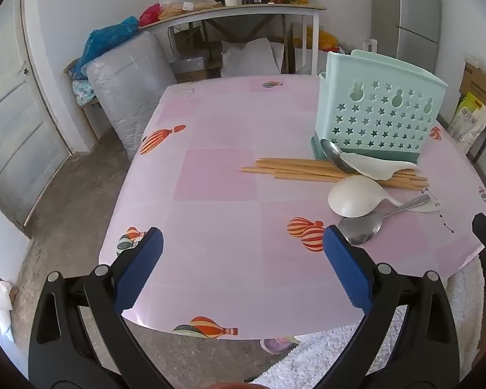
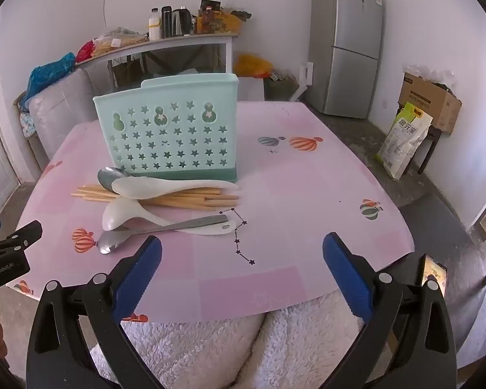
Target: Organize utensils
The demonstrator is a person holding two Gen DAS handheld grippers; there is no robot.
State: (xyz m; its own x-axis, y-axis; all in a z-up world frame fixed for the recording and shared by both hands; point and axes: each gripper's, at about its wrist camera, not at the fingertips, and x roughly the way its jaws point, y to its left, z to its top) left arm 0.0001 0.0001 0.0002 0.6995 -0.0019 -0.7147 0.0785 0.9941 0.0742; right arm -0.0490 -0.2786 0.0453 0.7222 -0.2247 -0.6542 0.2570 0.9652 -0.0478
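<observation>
Left wrist view, left to right: left gripper [image 1: 243, 243], jaws wide apart and empty, poised over bare pink bench [image 1: 210, 168]; chopsticks [image 1: 291, 170] bundled flat mid-right; metal spoon [image 1: 361, 230] nearest; white spoon [image 1: 353, 196] lying over its handle; utensil holder [image 1: 382, 113], mint green, upright at far right, nothing seen in it.

Right wrist view, left to right: second metal spoon [image 2: 110, 175] and second white spoon [image 2: 139, 188] atop the chopsticks, just in front of the holder; right gripper [image 2: 242, 249], jaws wide and empty, near the bench's front edge.

Step in hand: opening approach; no utensil lifted yet. Next move likely calls for lowering one gripper onto the near metal spoon's handle, closing across it, then lifting it to the holder's open top.
</observation>
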